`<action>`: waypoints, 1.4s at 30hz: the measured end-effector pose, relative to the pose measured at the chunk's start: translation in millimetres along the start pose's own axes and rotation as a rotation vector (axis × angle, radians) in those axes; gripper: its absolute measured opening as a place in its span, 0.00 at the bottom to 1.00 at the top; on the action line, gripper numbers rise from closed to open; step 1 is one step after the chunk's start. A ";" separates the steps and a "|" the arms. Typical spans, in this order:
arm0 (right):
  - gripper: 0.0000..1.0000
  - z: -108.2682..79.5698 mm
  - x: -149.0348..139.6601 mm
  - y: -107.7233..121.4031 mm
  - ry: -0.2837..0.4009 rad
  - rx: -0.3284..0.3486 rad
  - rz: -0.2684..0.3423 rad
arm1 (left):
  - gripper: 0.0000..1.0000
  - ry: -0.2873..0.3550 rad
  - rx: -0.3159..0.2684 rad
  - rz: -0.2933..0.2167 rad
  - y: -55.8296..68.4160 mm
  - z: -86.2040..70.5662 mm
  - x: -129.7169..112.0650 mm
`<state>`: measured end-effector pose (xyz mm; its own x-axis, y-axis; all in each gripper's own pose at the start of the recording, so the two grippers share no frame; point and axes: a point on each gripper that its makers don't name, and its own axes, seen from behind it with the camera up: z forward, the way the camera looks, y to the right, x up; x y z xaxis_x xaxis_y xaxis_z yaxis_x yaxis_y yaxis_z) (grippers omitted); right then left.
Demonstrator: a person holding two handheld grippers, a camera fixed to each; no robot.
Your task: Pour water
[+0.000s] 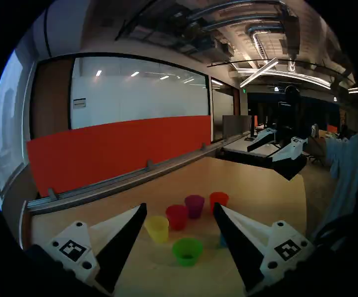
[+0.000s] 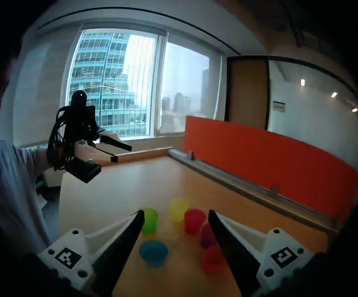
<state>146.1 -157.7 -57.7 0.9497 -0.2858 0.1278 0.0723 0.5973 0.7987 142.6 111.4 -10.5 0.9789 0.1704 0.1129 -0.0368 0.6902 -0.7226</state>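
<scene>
The left gripper [image 1: 179,207] and the right gripper [image 2: 175,213] hung over the wooden table [image 1: 258,188], both spread wide and empty. Ahead of each stood the red cup [image 1: 177,216], the yellow cup [image 1: 157,228] and purple cup [image 1: 194,205] just beside it, the orange cup [image 1: 219,199], green cup [image 1: 187,251] and blue cup [image 2: 153,252] near it.

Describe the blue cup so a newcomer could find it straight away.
On the long wooden table beside the orange partition stands a cluster of small plastic cups. In the right gripper view, the blue cup is nearest the camera, between the open fingers of the right gripper, next to the green cup. It is the only blue one there.
</scene>
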 end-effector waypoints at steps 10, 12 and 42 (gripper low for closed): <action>1.00 7.5 -23.6 -5.3 -0.046 0.022 -0.030 | 1.00 -0.044 -0.020 0.024 5.0 8.4 -26.6; 1.00 9.4 -28.8 -6.4 -0.056 0.025 -0.035 | 1.00 -0.050 -0.024 0.030 6.6 9.9 -30.5; 1.00 37.6 -107.5 -20.0 -0.179 0.068 -0.079 | 1.00 -0.174 -0.080 0.039 27.6 35.1 -106.2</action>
<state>31.1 -167.1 -65.3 0.8724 -0.4616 0.1605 0.1178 0.5172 0.8477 30.5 137.0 -18.5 0.9273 0.3197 0.1947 -0.0515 0.6241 -0.7796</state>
